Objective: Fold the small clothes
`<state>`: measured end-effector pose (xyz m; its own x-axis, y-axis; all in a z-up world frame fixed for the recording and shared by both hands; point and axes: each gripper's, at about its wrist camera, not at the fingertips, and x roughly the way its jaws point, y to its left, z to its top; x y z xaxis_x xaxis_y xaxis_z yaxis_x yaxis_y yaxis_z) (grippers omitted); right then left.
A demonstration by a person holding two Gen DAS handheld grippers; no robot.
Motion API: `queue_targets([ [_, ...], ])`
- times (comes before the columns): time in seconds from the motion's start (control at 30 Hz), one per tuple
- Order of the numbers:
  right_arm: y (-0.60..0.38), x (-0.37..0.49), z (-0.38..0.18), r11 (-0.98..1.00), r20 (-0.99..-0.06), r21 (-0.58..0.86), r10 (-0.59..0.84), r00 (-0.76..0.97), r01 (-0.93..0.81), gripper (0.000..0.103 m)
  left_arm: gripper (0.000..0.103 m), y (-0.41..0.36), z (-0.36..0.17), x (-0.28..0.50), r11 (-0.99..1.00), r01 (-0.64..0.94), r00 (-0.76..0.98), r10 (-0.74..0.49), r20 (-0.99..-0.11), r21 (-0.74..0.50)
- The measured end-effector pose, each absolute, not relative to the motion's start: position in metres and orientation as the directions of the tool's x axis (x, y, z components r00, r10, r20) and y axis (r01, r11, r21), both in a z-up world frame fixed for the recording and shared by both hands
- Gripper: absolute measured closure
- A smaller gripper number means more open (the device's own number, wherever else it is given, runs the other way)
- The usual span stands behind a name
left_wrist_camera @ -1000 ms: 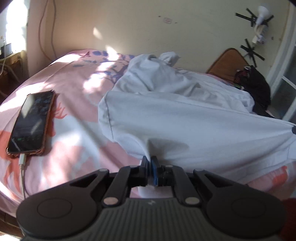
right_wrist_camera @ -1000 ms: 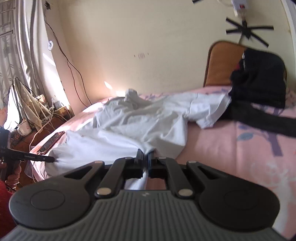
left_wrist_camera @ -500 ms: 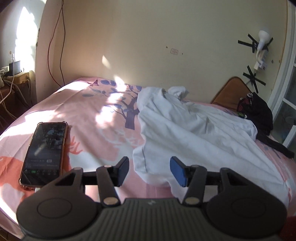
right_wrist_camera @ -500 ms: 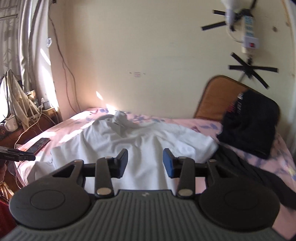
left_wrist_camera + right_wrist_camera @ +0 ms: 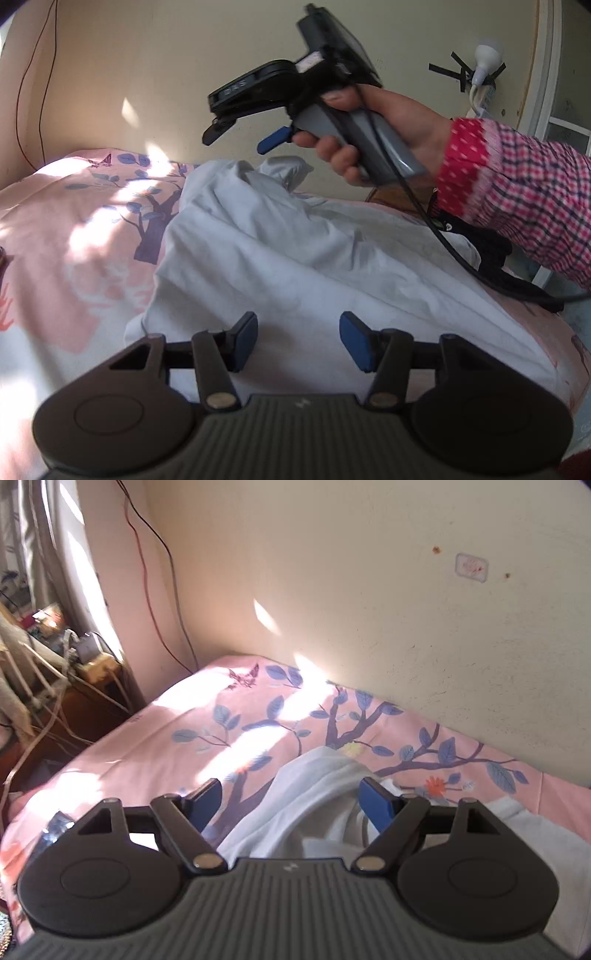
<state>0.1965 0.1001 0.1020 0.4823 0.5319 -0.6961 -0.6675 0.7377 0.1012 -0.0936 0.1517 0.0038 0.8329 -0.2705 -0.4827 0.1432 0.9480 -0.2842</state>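
Left wrist view: on the pink floral bed the white garment lies rumpled, freed from both tongs that pinched its near edge a second ago. The left tongs stand partly spread over that edge, gripping nothing. Further right, the person's hand carries the right tongs across above the cloth; their jaws have just been opening, now wide, poised over the far bunched end, likely the next corner to fold.
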Motion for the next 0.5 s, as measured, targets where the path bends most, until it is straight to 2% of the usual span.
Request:
queue_targets([
  [0.1,0.136,0.228,0.06,0.779,-0.796,-0.001,0.379,0.472,-0.627,0.02,0.055,0.154,0.0,-0.094,0.947,0.145,0.826,-0.275,-0.492,-0.287],
  [0.13,0.139,0.235,0.046,0.79,-0.821,-0.008,0.345,0.455,-0.613,0.025,0.054,0.155,-0.001,-0.094,0.945,0.145,0.827,-0.278,-0.489,-0.292],
  [0.2,0.142,0.237,0.029,0.772,-0.841,0.014,0.352,0.409,-0.636,0.054,0.054,0.155,-0.003,-0.093,0.945,0.144,0.822,-0.279,-0.497,-0.293],
  [0.23,0.14,0.229,0.031,0.757,-0.819,0.001,0.375,0.433,-0.653,0.075,0.054,0.155,-0.003,-0.093,0.946,0.147,0.822,-0.28,-0.497,-0.29],
  [0.27,0.136,0.221,0.039,0.729,-0.802,0.011,0.416,0.429,-0.685,0.079,0.054,0.155,-0.003,-0.093,0.945,0.15,0.821,-0.282,-0.496,-0.289],
  [0.33,0.115,0.206,0.068,0.696,-0.723,0.103,0.543,0.427,-0.71,0.079,0.054,0.154,-0.003,-0.091,0.946,0.157,0.818,-0.286,-0.499,-0.285],
  [0.43,0.037,0.185,0.127,0.587,-0.488,0.262,0.765,0.42,-0.766,0.079,0.053,0.152,-0.002,-0.094,0.945,0.181,0.822,-0.298,-0.485,-0.274],
  [0.5,-0.039,0.165,0.151,0.557,-0.325,0.295,0.823,0.466,-0.777,0.078,0.051,0.15,0.0,-0.099,0.941,0.213,0.831,-0.316,-0.458,-0.263],
])
